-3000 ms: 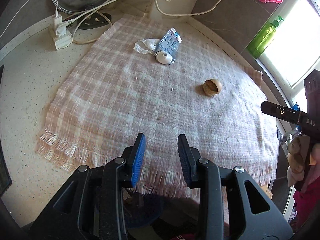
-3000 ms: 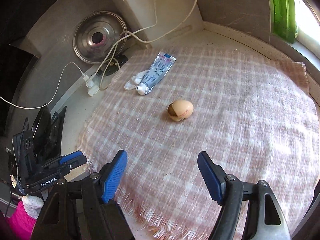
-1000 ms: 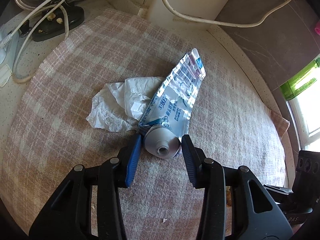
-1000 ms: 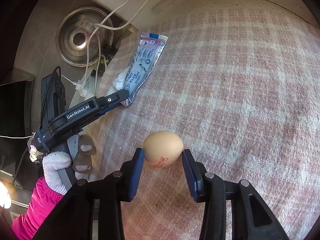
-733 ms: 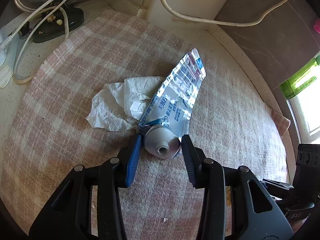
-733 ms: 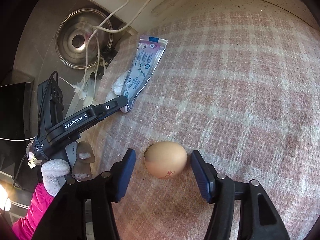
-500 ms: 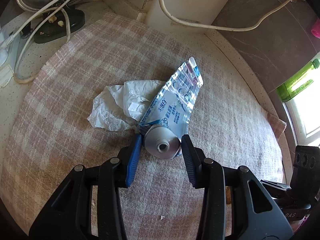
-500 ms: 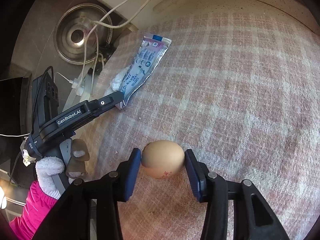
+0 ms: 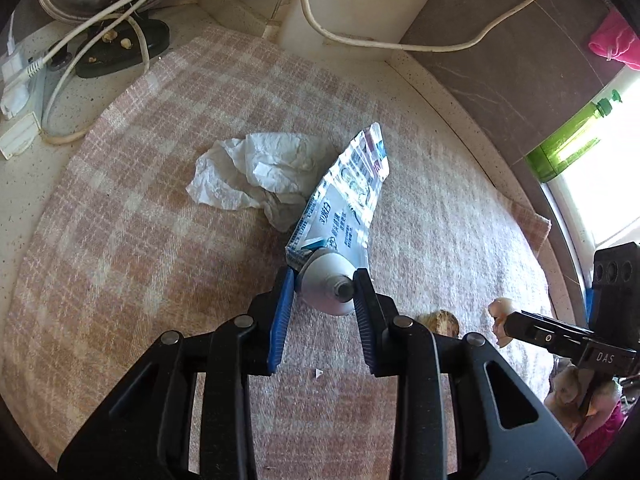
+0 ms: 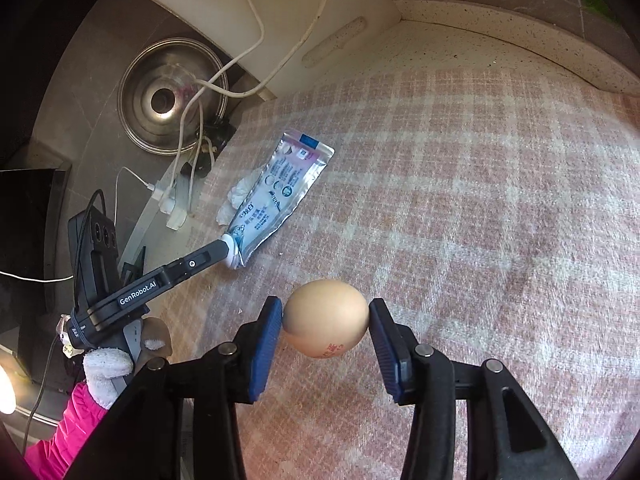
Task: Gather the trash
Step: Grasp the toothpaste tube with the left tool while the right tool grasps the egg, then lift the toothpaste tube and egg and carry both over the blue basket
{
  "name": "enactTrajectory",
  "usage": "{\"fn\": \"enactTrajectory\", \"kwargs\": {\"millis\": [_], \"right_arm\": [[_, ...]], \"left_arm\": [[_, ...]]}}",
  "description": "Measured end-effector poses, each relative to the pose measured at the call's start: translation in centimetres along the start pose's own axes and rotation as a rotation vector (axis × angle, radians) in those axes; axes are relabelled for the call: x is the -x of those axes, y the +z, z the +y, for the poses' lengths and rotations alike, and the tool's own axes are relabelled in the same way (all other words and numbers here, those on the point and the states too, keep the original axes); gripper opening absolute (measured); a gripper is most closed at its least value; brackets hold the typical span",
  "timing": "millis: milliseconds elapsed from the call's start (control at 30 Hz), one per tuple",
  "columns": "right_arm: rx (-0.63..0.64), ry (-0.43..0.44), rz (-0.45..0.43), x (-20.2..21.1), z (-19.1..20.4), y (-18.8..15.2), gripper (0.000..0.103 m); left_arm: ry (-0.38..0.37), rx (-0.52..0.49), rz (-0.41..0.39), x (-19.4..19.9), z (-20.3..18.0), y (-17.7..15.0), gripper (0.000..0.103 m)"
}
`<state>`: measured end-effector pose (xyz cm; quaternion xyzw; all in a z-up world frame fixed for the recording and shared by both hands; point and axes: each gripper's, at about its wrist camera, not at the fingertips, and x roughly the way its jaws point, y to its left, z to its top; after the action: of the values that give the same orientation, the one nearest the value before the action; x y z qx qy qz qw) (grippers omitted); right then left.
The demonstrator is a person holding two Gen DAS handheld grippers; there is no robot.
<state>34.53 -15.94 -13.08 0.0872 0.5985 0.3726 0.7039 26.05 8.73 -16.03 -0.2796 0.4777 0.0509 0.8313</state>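
Observation:
A flattened silver-blue toothpaste tube rises off the pink checked cloth, its far end tilted up. My left gripper is closing its jaws, and the blue pads press on the tube's white cap end. A crumpled white tissue lies just left of the tube. In the right wrist view a brown eggshell with a red stamp sits between the pads of my right gripper, which is shut on it slightly above the cloth. The left gripper's finger shows there too.
A power strip with white cables and a steel lid sit off the cloth's far left corner. A white board leans at the back wall. A green bottle stands by the window. A hand in a pink sleeve is lower left.
The left jaws narrowed onto the tube's cap and drew it up and away from the tissue. The right jaws widened briefly, then gripped the eggshell again and raised it.

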Motion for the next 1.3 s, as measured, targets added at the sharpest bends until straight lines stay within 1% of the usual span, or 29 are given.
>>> {"fn": "enactTrajectory", "kwargs": {"millis": [33, 67, 133, 200, 267, 400, 467, 533, 567, 600, 667, 733, 767, 833, 967, 1100, 1133, 1300], "right_arm": [[-0.004, -0.001, -0.002, 0.2, -0.1, -0.1, 0.046], [-0.008, -0.002, -0.003, 0.3, -0.2, -0.2, 0.046], [-0.012, 0.000, -0.005, 0.9, -0.7, -0.7, 0.046], [-0.015, -0.001, -0.008, 1.1, -0.8, -1.0, 0.046], [-0.018, -0.001, -0.010, 1.5, -1.0, -1.3, 0.046], [-0.033, -0.002, -0.018, 2.1, -1.4, -1.9, 0.046], [-0.038, -0.007, -0.023, 2.6, -1.7, -2.2, 0.046], [-0.046, -0.009, -0.028, 3.0, -1.9, -2.4, 0.046], [-0.048, -0.009, -0.030, 3.2, -2.0, -2.5, 0.046], [-0.051, -0.011, -0.031, 3.3, -2.1, -2.6, 0.046], [-0.058, -0.014, -0.033, 3.6, -2.2, -2.8, 0.046], [-0.062, -0.019, -0.034, 3.7, -2.2, -2.8, 0.046], [-0.063, -0.021, -0.036, 3.9, -2.3, -2.9, 0.046], [-0.065, -0.024, -0.038, 4.2, -2.4, -3.1, 0.046], [-0.067, -0.027, -0.043, 4.5, -2.5, -3.3, 0.046], [-0.066, -0.030, -0.053, 4.9, -2.4, -3.5, 0.046], [-0.067, -0.030, -0.055, 5.0, -2.3, -3.5, 0.046], [-0.058, -0.025, -0.063, 5.7, -1.8, -4.0, 0.046]], "left_arm": [[-0.013, -0.005, 0.019, -0.2, 0.0, 0.1, 0.030], [-0.008, -0.023, 0.042, -0.5, -0.3, 0.2, 0.030], [0.029, -0.052, 0.048, -0.7, -0.7, 0.6, 0.030], [0.043, -0.037, 0.054, -1.1, -0.5, 1.4, 0.030], [0.034, -0.004, 0.074, -1.8, -0.1, 2.4, 0.033], [0.066, 0.003, 0.150, -3.9, -0.2, 3.9, 0.035], [0.090, -0.005, 0.177, -4.8, -0.7, 4.3, 0.041], [0.090, -0.021, 0.203, -5.2, -1.8, 4.6, 0.067], [0.112, -0.044, 0.219, -5.5, -2.6, 4.6, 0.070], [0.156, -0.085, 0.228, -5.9, -3.5, 4.5, 0.071], [0.262, -0.199, 0.247, -7.0, -5.4, 3.8, 0.071], [0.350, -0.303, 0.256, -8.0, -6.9, 3.1, 0.071], [0.369, -0.336, 0.245, -8.1, -7.5, 3.0, 0.071], [0.341, -0.340, 0.239, -8.1, -7.8, 3.1, 0.057], [0.272, -0.272, 0.215, -7.5, -6.8, 3.9, 0.056], [0.165, -0.163, 0.190, -5.7, -4.8, 3.4, 0.056], [0.153, -0.154, 0.180, -5.0, -4.2, 3.0, 0.056], [0.145, -0.152, 0.127, -1.2, -3.0, 0.5, 0.056]]}}
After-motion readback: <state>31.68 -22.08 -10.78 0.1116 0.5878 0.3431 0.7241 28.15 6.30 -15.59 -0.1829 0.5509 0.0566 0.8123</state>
